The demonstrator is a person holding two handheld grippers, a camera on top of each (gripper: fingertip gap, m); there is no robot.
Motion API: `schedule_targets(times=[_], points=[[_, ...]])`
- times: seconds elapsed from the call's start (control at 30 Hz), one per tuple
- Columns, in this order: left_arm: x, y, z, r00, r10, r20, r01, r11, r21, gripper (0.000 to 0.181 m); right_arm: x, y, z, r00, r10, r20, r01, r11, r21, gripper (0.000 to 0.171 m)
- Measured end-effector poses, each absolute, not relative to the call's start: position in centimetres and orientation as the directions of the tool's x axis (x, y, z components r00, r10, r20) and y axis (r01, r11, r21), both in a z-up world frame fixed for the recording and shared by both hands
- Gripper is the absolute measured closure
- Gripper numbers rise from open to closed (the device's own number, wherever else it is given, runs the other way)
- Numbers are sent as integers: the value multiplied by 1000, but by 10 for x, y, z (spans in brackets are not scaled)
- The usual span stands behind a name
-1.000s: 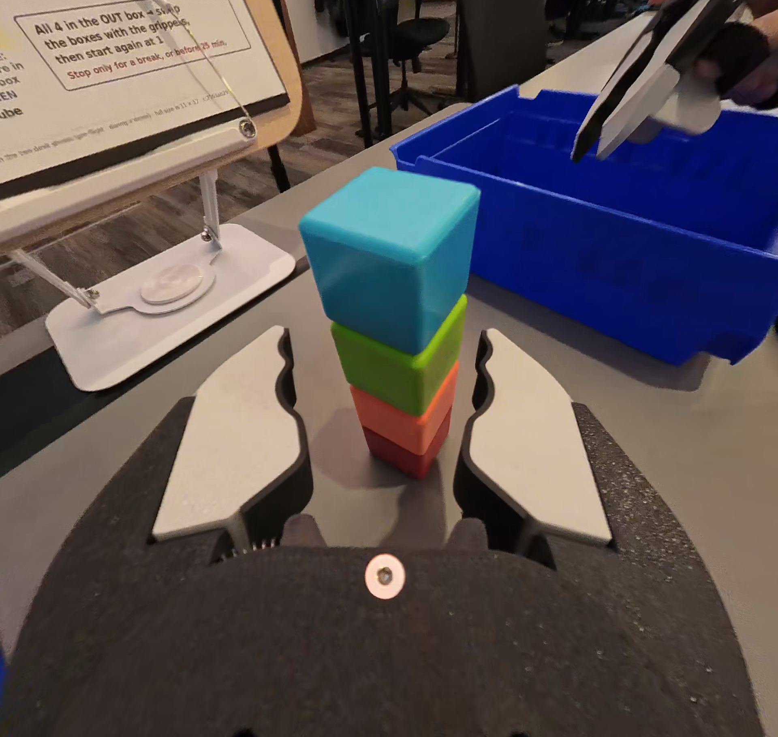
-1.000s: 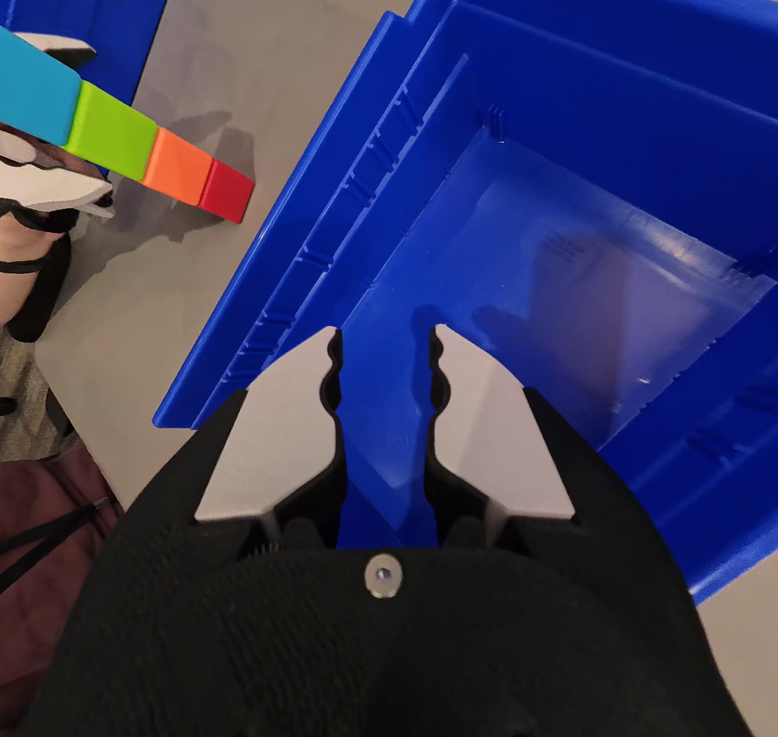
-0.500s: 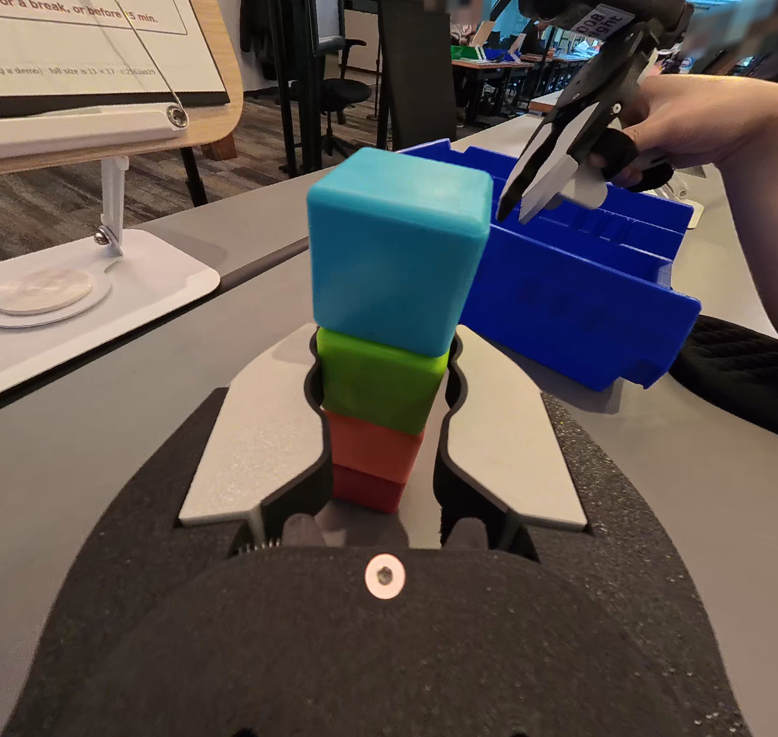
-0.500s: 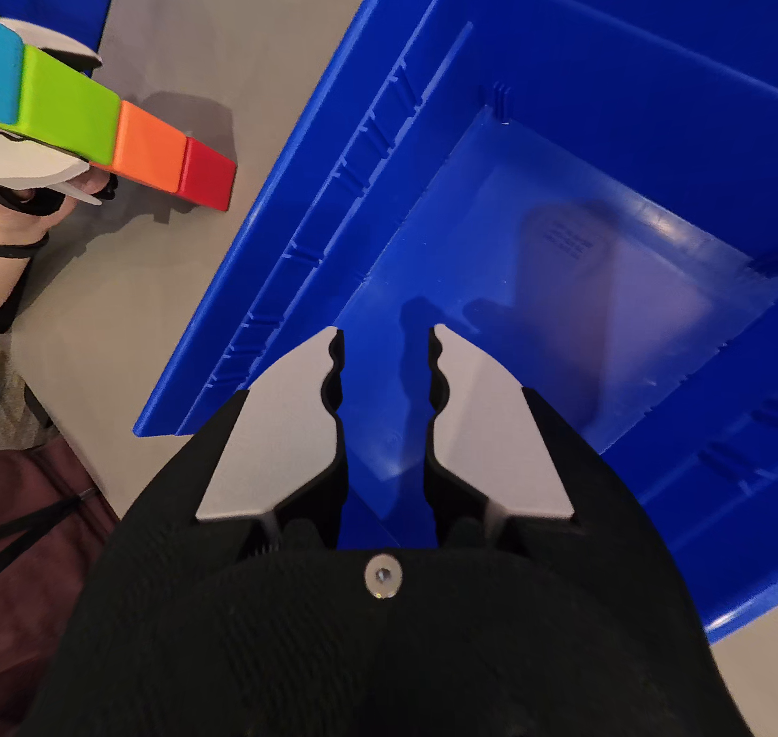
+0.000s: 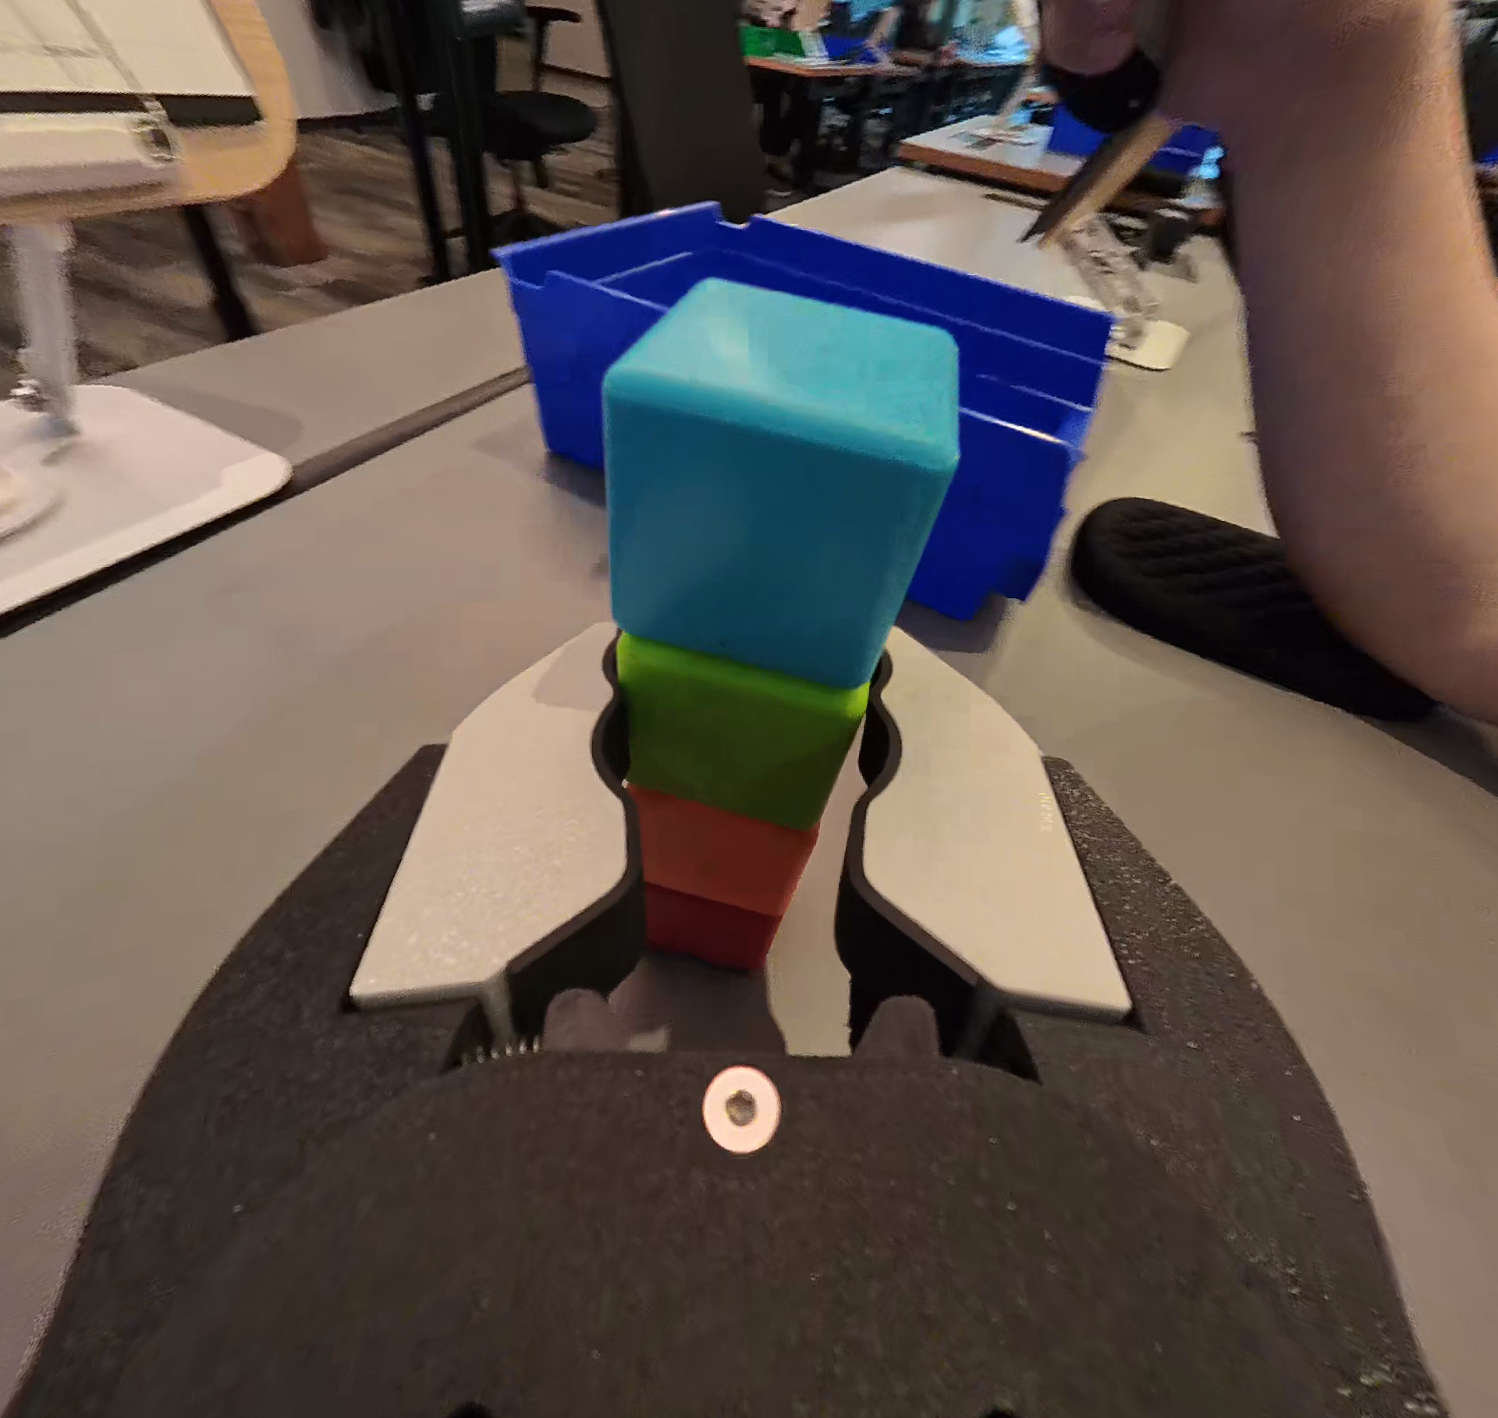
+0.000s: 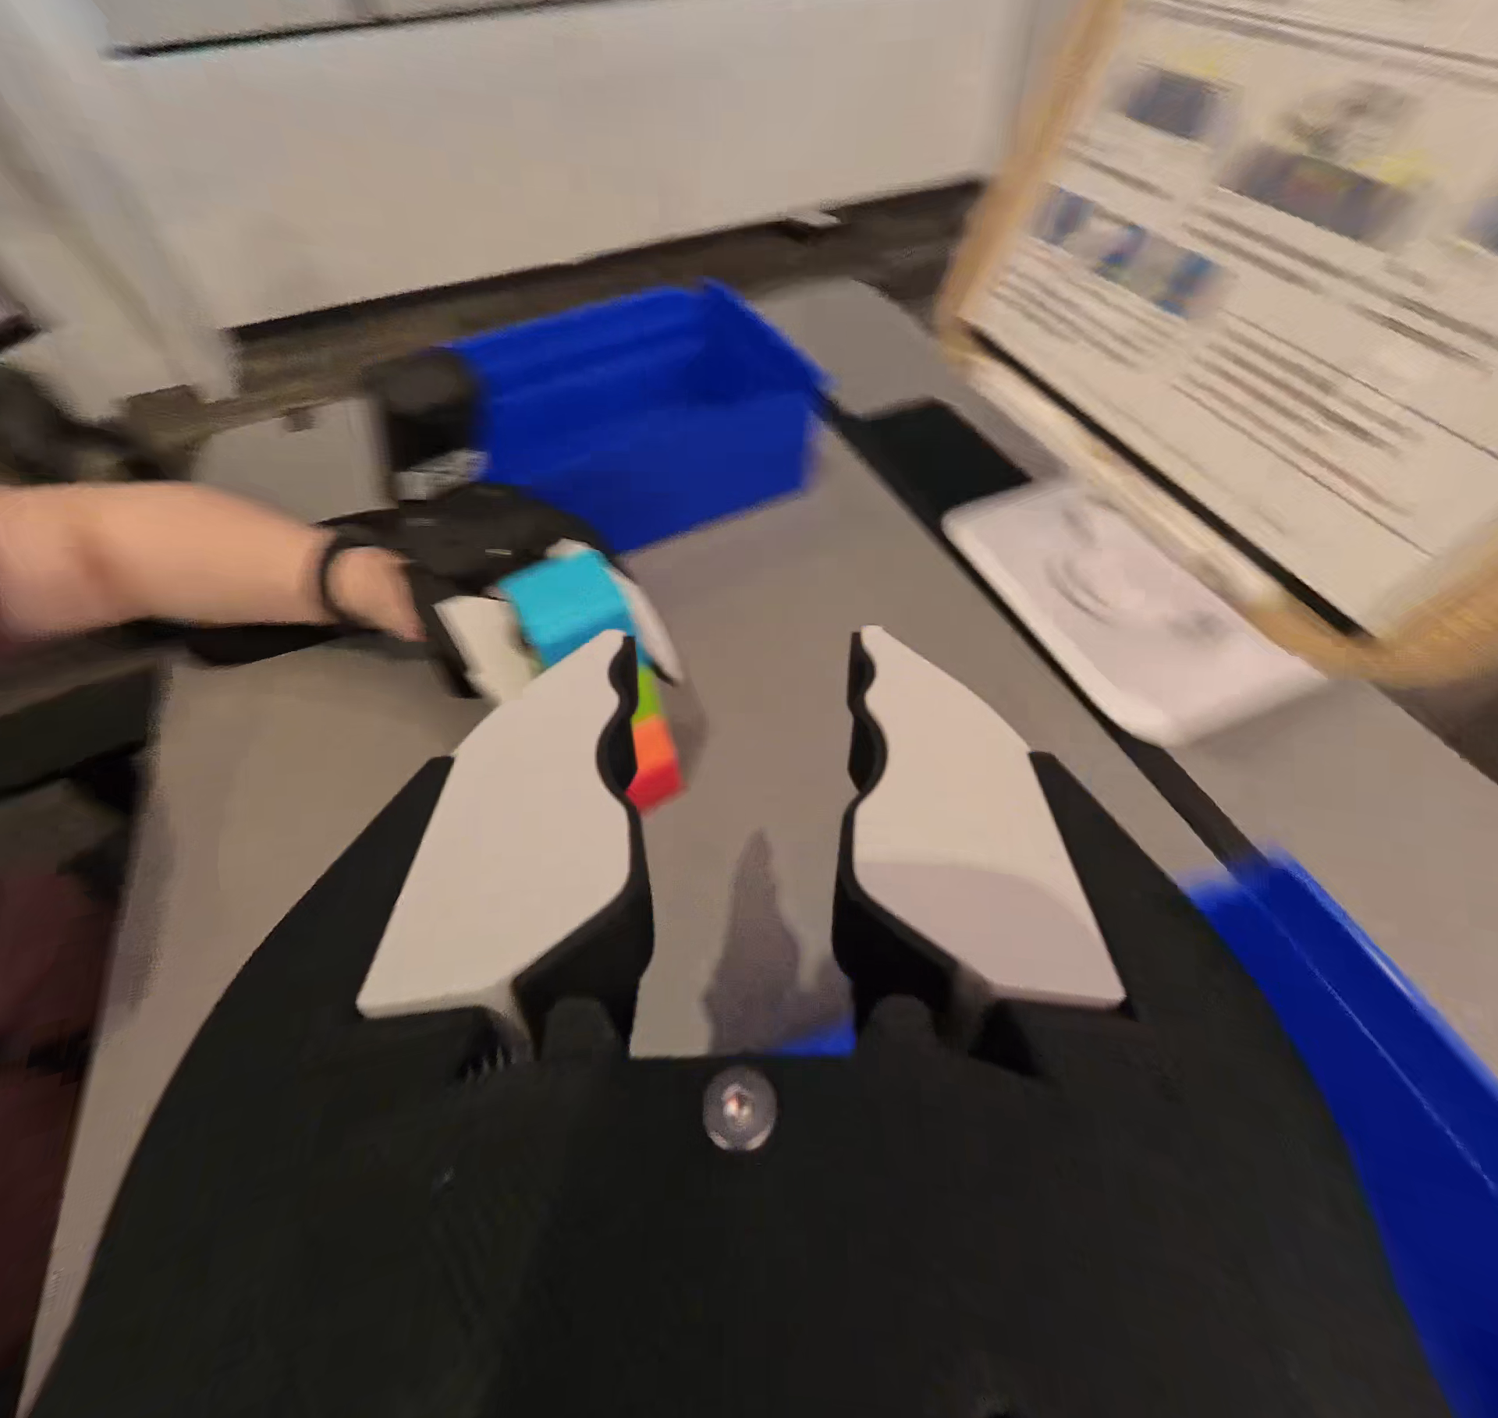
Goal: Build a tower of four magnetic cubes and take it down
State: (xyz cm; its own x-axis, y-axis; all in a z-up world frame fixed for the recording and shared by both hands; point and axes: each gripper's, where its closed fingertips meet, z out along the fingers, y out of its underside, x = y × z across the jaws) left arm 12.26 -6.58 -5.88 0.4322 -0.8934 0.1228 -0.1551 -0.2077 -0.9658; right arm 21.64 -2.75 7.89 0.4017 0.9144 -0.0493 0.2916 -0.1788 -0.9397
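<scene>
A tower of four cubes stands on the grey table (image 5: 324, 650): cyan cube (image 5: 770, 488) on top, then green cube (image 5: 738, 739), orange cube (image 5: 721, 852), and red cube (image 5: 705, 933) at the bottom. My left gripper (image 5: 742, 658) is shut on the tower, its fingertips pressing the green cube's sides. In the right wrist view the tower (image 6: 648, 731) and the left gripper (image 6: 567, 633) show blurred, to the left of my right gripper (image 6: 742, 650). The right gripper is open and empty above the table. It shows blurred at the upper right of the left wrist view (image 5: 1086, 188).
A blue bin (image 5: 1013, 374) stands behind the tower. The right wrist view shows a far blue bin (image 6: 648, 423) and a near one (image 6: 1378, 1055). A sign board on a white stand (image 5: 121, 471) is at the left. A black pad (image 5: 1216, 593) lies under a forearm (image 5: 1362, 326). Across from one pair of fingers to the other is roughly 15 cm.
My left gripper closed on the tower and now grips it. My right gripper left the blue bin, swung toward the tower and opened wider.
</scene>
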Motion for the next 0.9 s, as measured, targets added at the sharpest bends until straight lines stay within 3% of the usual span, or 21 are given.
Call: schedule_targets(times=[0.07,0.17,0.4,0.9], points=[[127,-78,-59,365,-925,102,-176,-176,-969,127,173,-62,80,187,982,-20,294,-76,-953,117],[134,-91,-59,286,-953,101,-178,-156,-972,127,132,-81,54,87,996,26,385,-10,-923,113],[129,-99,-60,282,-953,107,-166,-159,-973,127,110,-95,8,84,979,183,653,84,-752,113],[150,-119,-62,210,-976,59,-247,-111,-963,128,120,-118,-25,69,986,150,852,20,-523,120]])
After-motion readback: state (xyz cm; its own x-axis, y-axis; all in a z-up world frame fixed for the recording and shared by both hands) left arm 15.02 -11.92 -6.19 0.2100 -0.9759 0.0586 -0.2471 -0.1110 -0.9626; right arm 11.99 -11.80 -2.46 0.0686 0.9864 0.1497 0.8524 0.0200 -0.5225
